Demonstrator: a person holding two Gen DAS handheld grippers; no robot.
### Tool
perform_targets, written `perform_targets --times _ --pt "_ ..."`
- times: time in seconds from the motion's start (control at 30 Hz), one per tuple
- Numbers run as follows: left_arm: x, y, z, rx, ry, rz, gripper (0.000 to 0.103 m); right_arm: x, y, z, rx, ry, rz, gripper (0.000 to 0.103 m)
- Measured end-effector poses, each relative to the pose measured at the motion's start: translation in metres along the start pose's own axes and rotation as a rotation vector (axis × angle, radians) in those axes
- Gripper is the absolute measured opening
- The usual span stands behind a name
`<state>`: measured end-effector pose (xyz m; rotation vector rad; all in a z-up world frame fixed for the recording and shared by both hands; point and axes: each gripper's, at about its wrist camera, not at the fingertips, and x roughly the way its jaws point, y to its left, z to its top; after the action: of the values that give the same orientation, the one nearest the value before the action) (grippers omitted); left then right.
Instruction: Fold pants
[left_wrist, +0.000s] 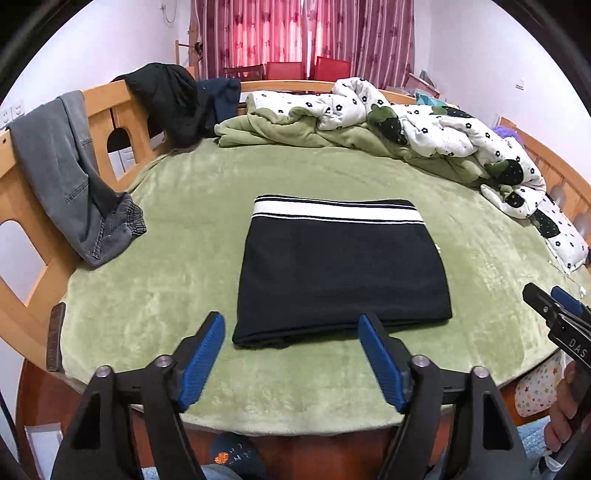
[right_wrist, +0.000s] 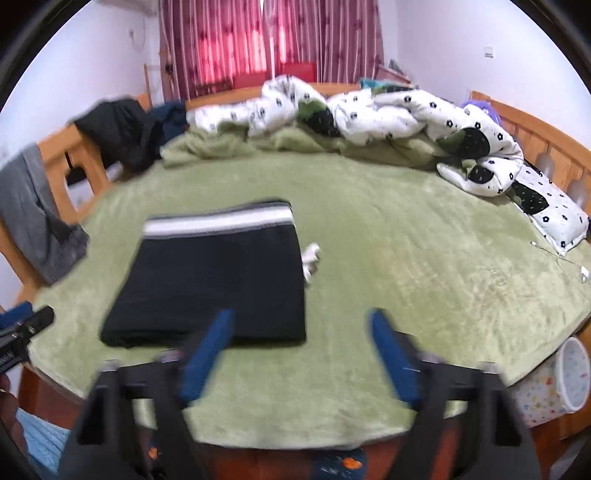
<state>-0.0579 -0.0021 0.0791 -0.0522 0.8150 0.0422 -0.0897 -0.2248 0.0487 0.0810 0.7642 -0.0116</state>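
The pants (left_wrist: 341, 273) lie on the bed (left_wrist: 184, 258) as a compact dark rectangle, white-striped waistband on the far edge, sides square, nothing trailing but a small white bit at their right side in the right wrist view. The folding looks done, or all but done.

The left gripper (left_wrist: 291, 328) hangs with jaws wide open and empty, the near edge of the pants just ahead, between them. The right gripper (right_wrist: 301, 325) is likewise spread and holds nothing; the pants sit ahead and to the left of its jaws, the left blue finger overlapping their near corner in that blurred view.

At most a final smoothing or tucking of that white bit seems left.
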Motion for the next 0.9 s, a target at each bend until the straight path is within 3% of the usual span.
perform_targets --times 0.13,0.27,0.9 --pt "-0.005 -0.007 -0.005 0.012 -0.008 0.007 0.076 -0.008 0.001 -0.002 0.001 -0.003 -0.01 0.093" --pt "-0.002 -0.01 -0.009 0.009 0.018 -0.025 0.076 -0.006 0.005 -0.003 -0.013 0.021 -0.008 0.093" --pt "0.002 -0.002 -0.011 -0.031 0.023 -0.012 0.077 -0.005 0.008 -0.008 -0.02 0.028 -0.005 0.093"
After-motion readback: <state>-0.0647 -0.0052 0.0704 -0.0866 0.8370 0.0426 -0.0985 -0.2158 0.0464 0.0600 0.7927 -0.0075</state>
